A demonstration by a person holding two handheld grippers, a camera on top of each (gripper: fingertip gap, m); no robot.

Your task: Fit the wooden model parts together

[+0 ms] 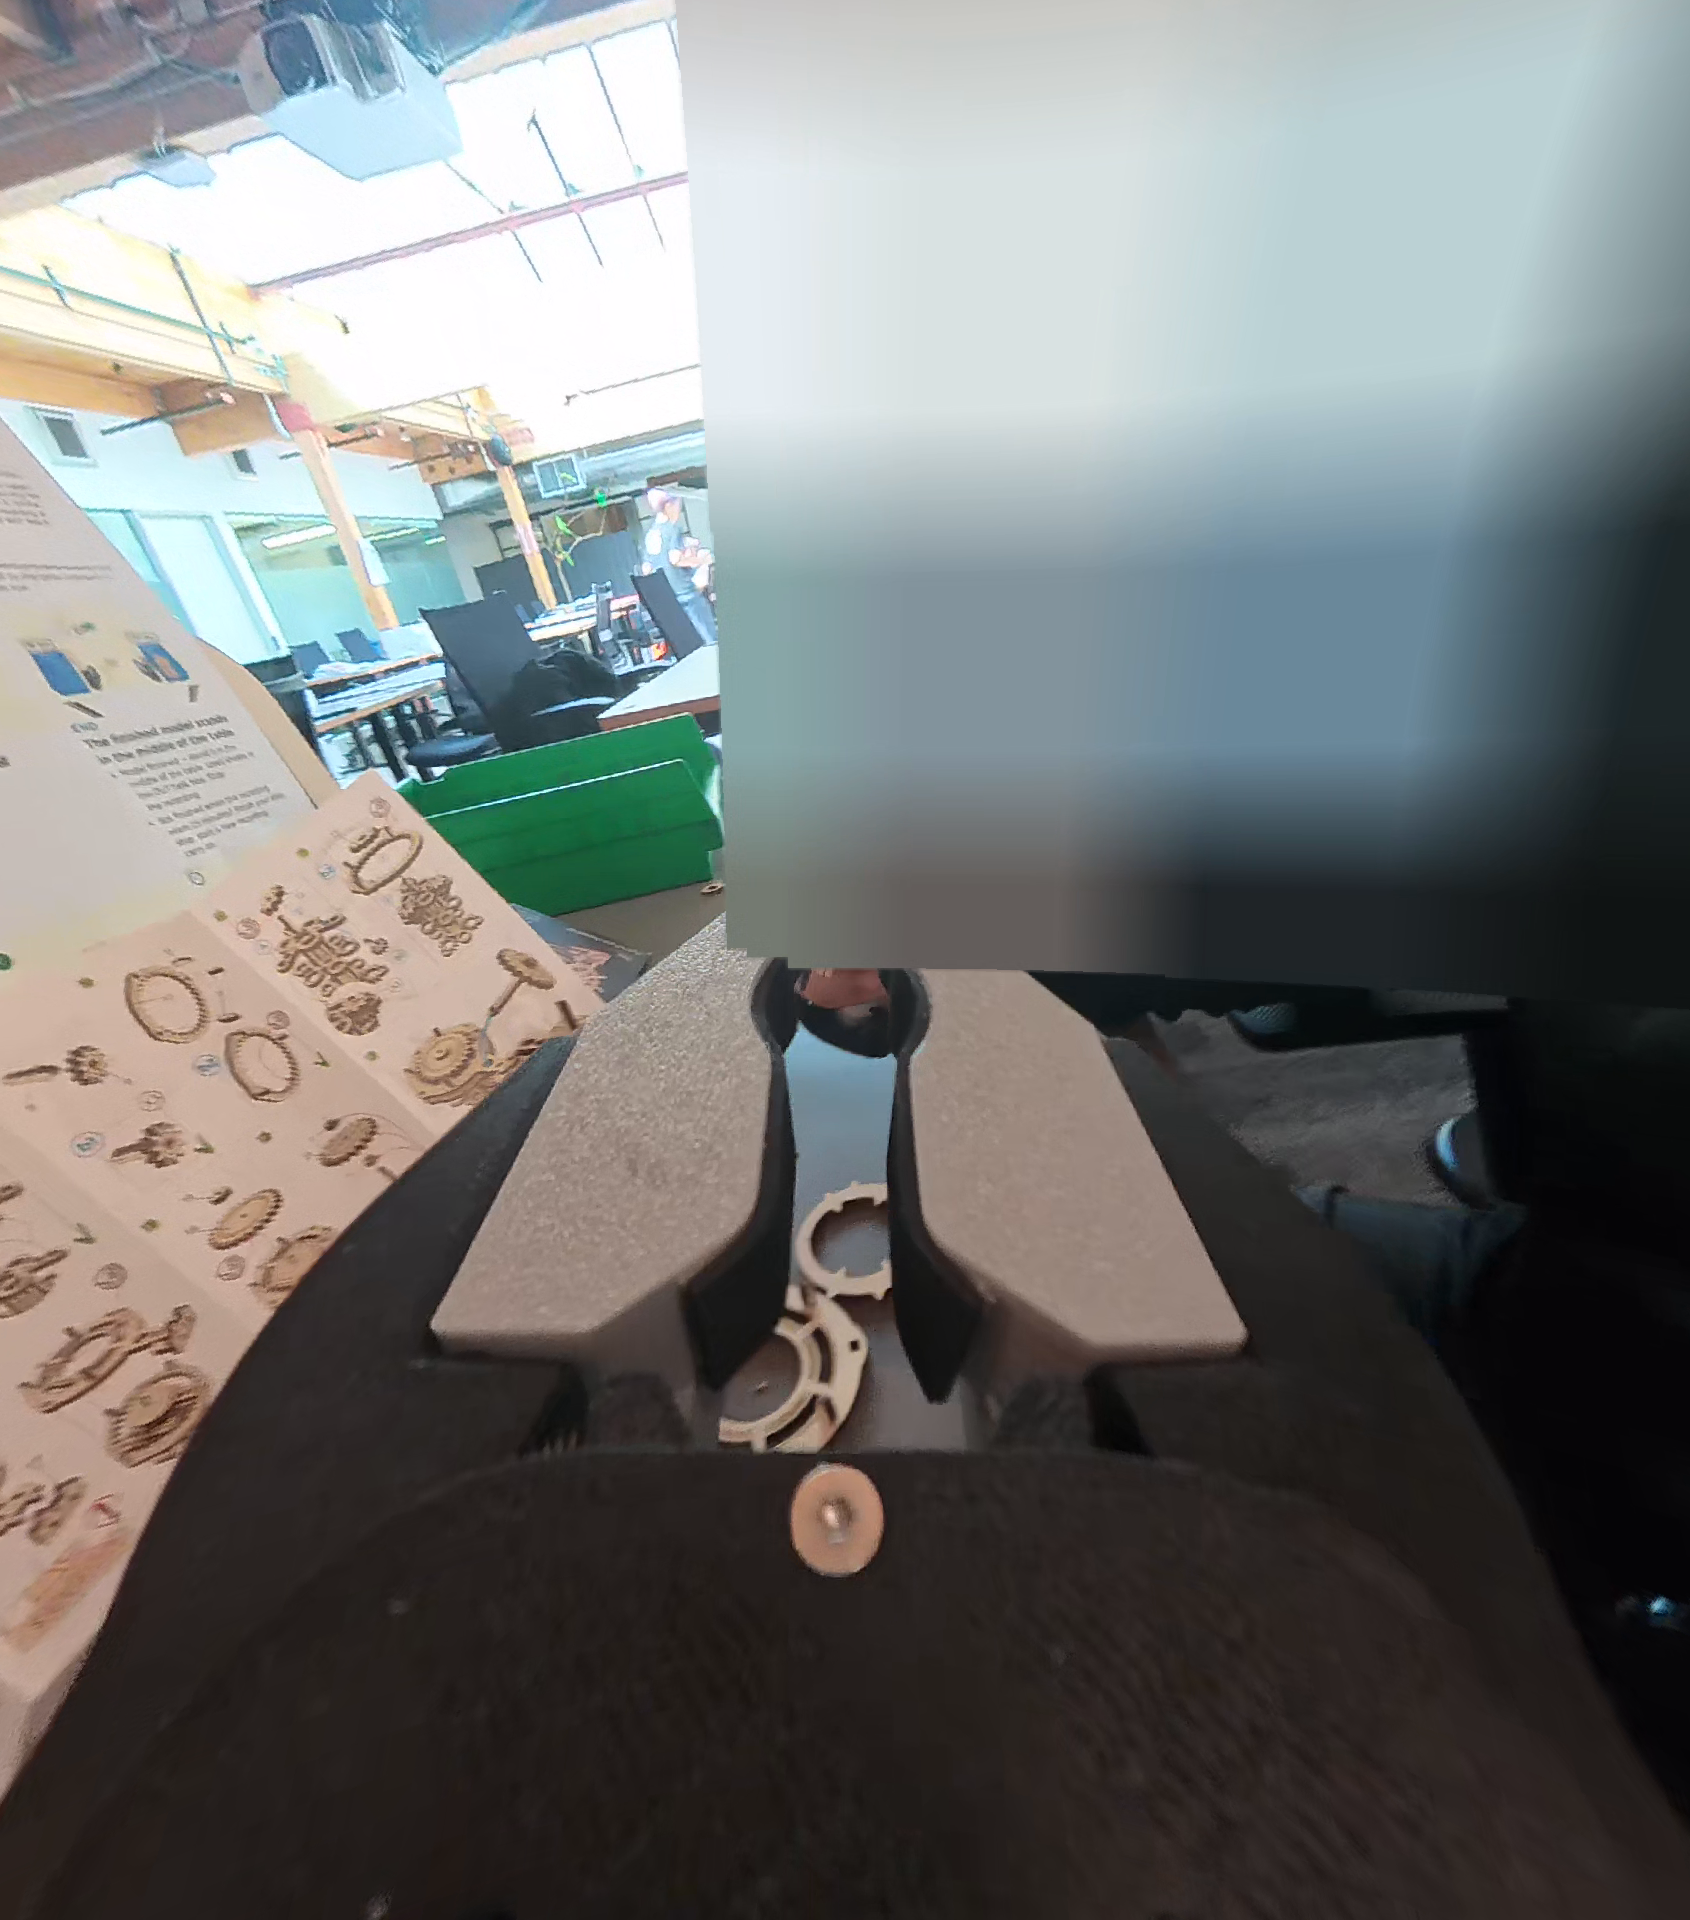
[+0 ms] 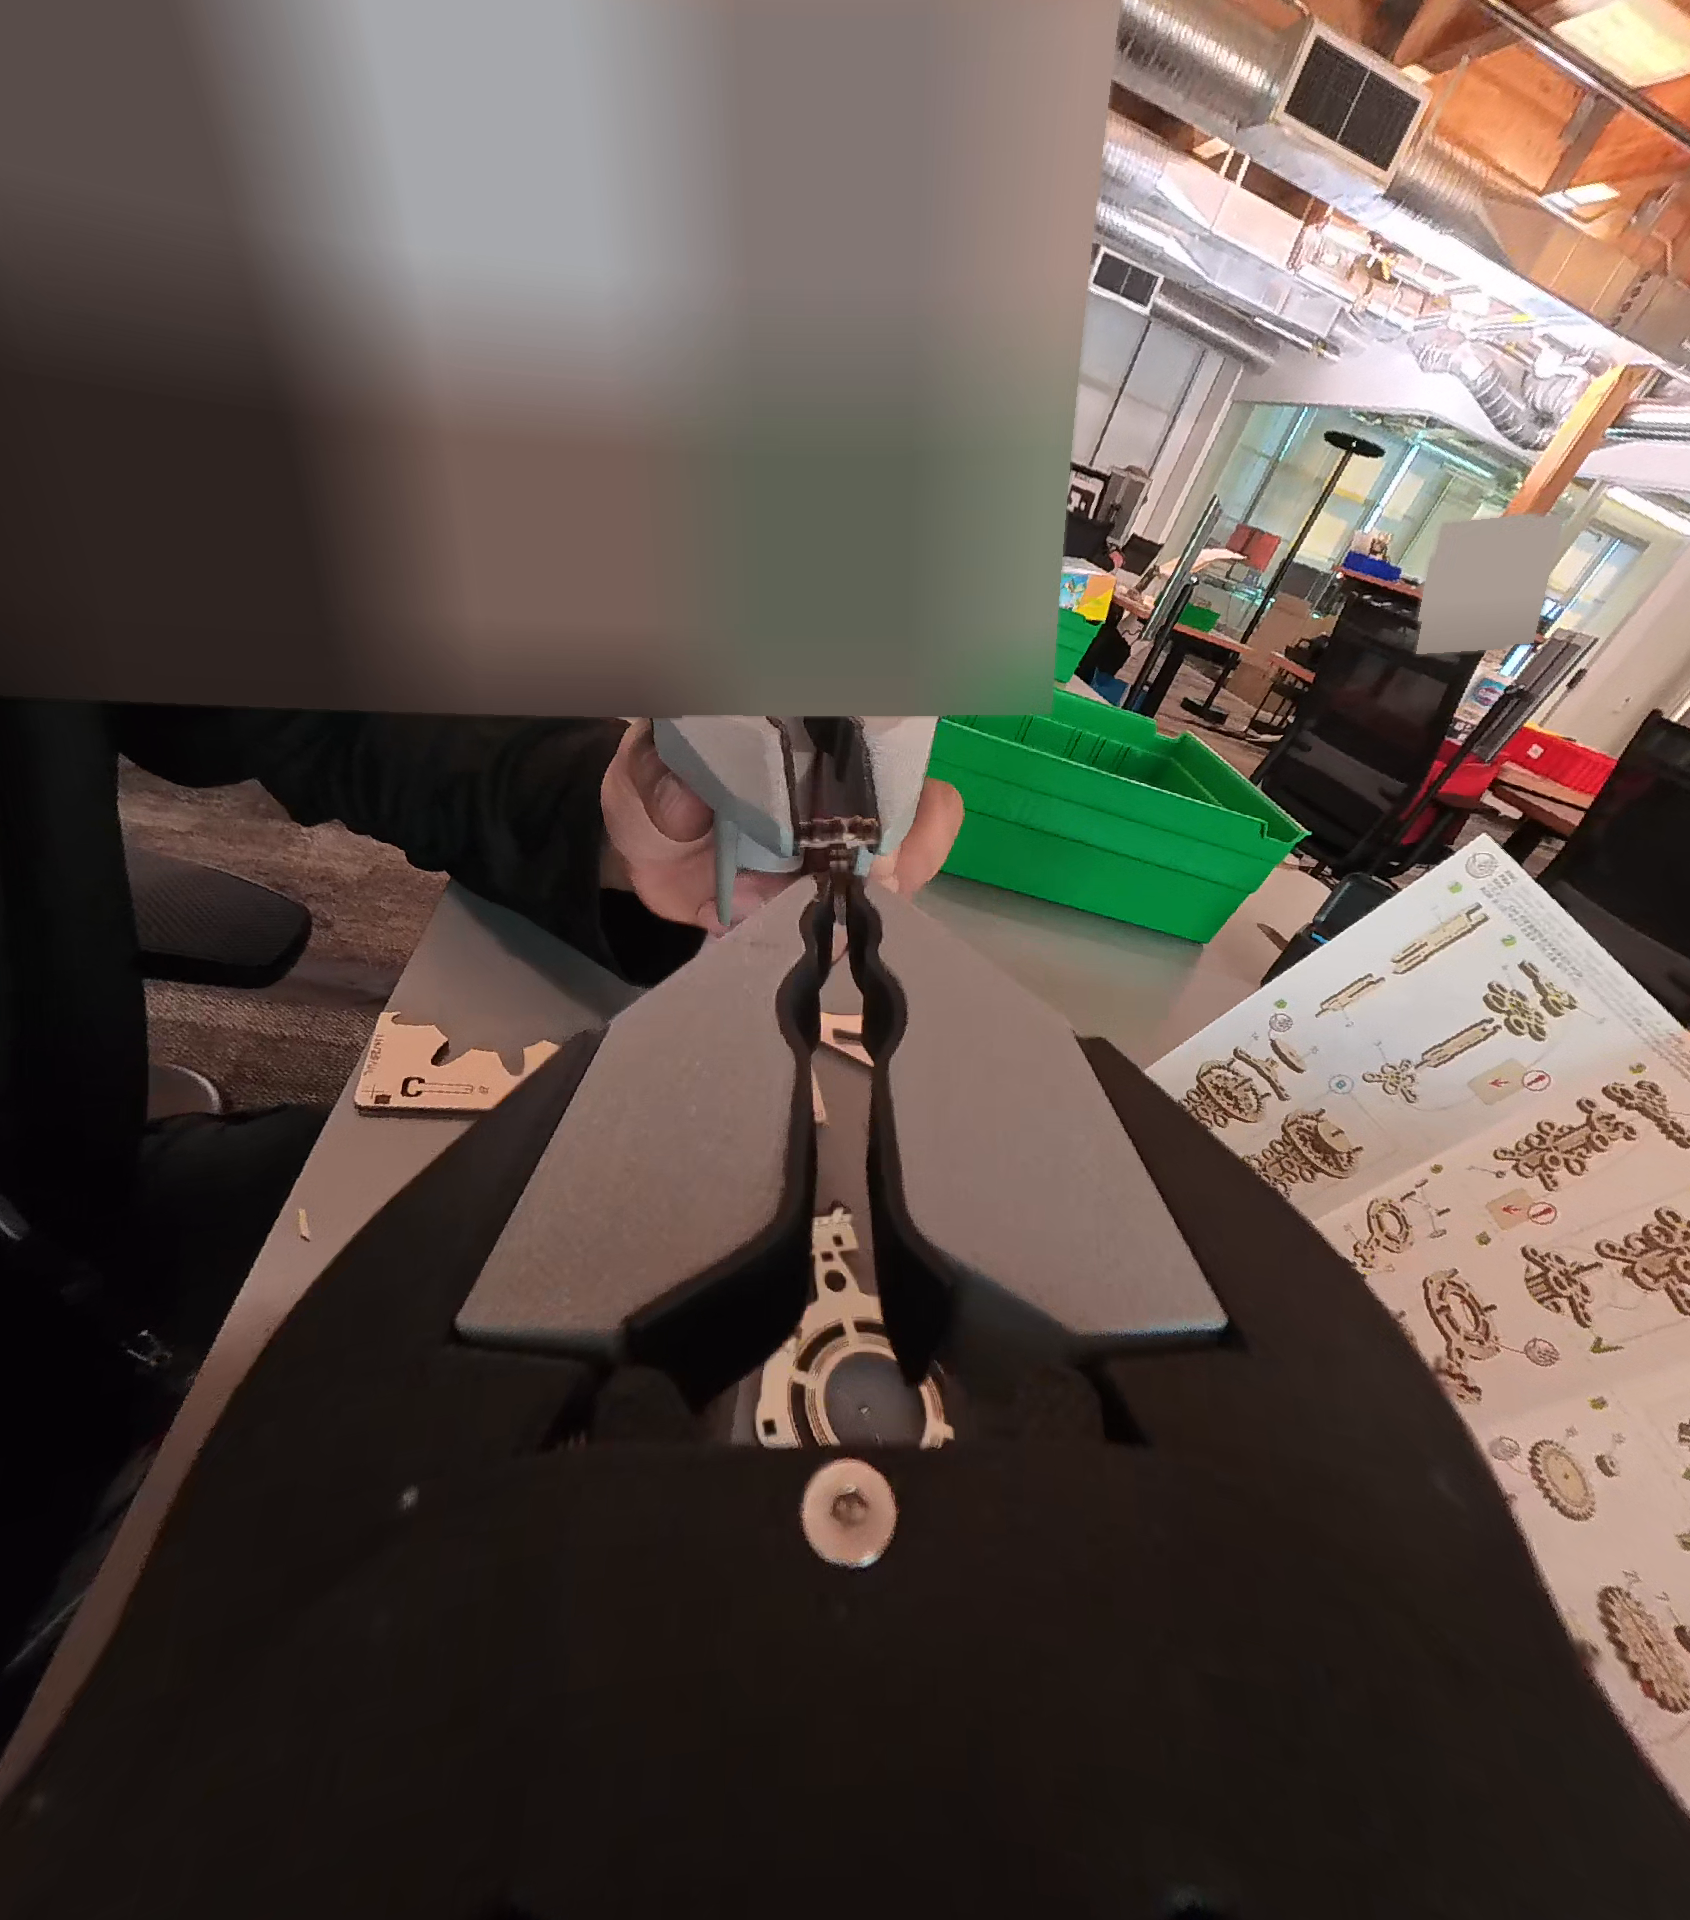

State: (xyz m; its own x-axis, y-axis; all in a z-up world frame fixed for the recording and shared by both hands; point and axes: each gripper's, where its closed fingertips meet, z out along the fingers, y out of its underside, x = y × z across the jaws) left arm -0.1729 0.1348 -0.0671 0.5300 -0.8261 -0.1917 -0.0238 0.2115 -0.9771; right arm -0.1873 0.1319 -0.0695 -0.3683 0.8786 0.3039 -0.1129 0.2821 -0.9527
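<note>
Both narrow-set grippers, left (image 2: 836,831) and right (image 2: 839,914), pinch one small toothed wooden part (image 2: 833,834), light and brittle, best held by its edges.

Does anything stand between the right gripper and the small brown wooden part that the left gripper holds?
Nothing visible does. The right gripper has its tips right at the small brown wooden part clamped in the left gripper; contact cannot be told.
</note>
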